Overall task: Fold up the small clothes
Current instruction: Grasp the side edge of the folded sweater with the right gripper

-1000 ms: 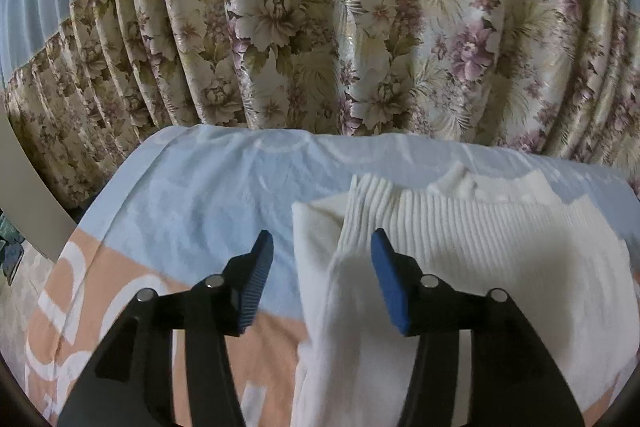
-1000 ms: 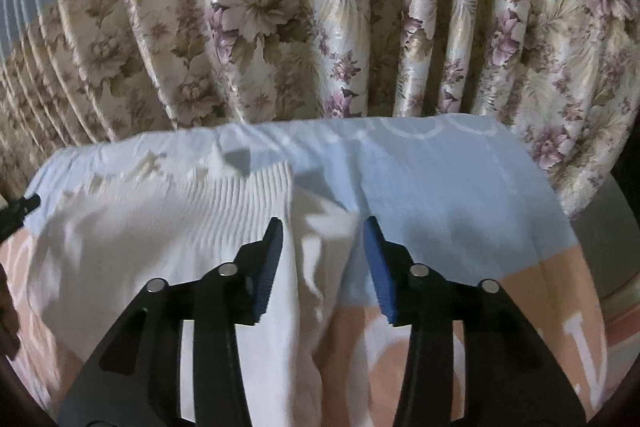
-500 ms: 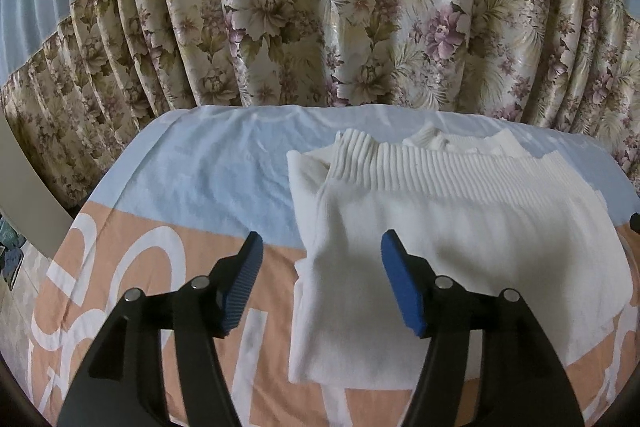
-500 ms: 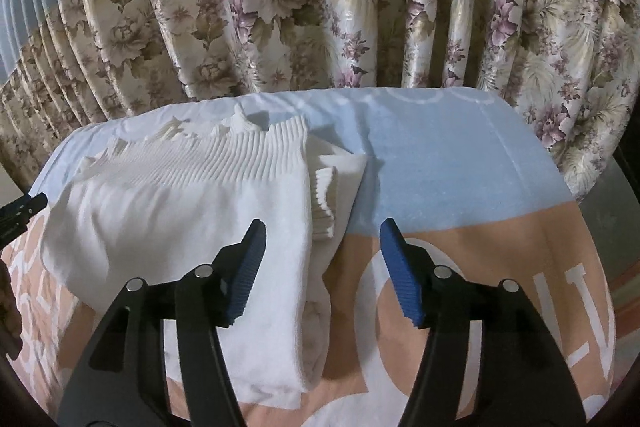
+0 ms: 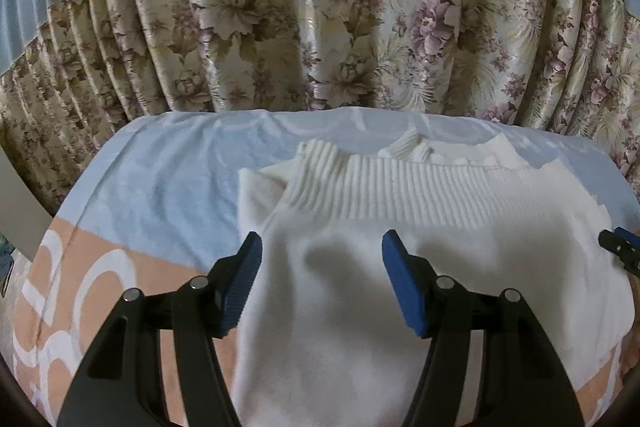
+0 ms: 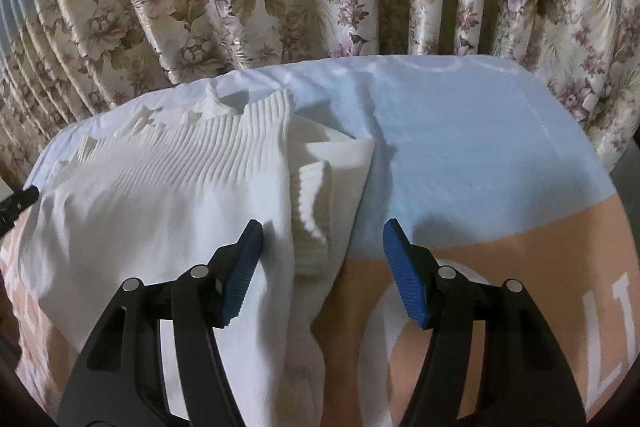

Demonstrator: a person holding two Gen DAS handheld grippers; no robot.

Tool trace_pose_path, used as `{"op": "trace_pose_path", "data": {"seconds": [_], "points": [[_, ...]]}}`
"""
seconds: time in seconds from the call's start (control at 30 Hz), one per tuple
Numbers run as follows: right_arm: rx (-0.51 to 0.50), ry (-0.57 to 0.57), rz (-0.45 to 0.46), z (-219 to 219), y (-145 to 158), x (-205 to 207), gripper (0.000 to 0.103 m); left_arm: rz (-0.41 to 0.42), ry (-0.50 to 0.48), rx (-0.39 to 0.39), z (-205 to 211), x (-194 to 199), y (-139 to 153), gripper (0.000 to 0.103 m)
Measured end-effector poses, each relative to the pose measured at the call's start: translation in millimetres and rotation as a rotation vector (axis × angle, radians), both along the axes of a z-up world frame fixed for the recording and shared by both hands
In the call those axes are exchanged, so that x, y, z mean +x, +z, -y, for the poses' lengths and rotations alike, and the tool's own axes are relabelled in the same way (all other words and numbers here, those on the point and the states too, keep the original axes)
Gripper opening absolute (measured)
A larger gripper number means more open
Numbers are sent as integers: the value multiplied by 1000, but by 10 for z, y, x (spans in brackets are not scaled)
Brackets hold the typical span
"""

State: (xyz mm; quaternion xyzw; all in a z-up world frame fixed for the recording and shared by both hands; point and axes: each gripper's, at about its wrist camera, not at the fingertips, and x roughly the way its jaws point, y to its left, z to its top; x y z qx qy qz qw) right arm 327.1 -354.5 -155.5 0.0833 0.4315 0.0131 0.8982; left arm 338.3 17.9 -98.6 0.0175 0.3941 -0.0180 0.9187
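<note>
On the bed (image 5: 168, 187), against the floral curtain (image 5: 320, 7), the white knit sweater (image 5: 360, 287) lay folded, ribbed hem toward the far edge. The left gripper (image 5: 322, 281) hung over its left side and the right gripper (image 6: 323, 279) over its right edge, both jaws spread and holding nothing. A loose layer stuck out at the right; a shallow pinch there would likely catch only the top ply and drag the fold askew.

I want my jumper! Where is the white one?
The white jumper lies folded on the blue and peach sheet, below the flowery curtain, with both open grippers over its side edges.
</note>
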Motion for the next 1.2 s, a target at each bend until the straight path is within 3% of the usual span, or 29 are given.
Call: {"op": "trace_pose_path", "data": {"seconds": [0.23,0.4,0.47,0.57,0.67,0.87,0.93,1.2], "points": [[84,11,-13,60,-122,116,66,-20,-5,-13,69,127,-144,63],[122,22,-25,42,-149,132,60,-28,-4,-14,51,154,-212,63],[125,41,-25,-8,-134,139,50,-29,-7,-16,63,152,-215,63],[114,71,-28,-115,-87,160,27,-34,-22,-23,105,128,-212,63],[107,66,-28,-130,-53,163,22,-39,-40,-30,180,86,-209,63],[110,48,-16,-133,58,151,20,-48,-138,-77,469,-75,-167,63],[111,42,-7,-137,125,149,20,-44,-169,-58,605,-148,-152,63],[140,40,40,-180,444,170,20,-91,-266,-109,777,-470,-280,63]]}}
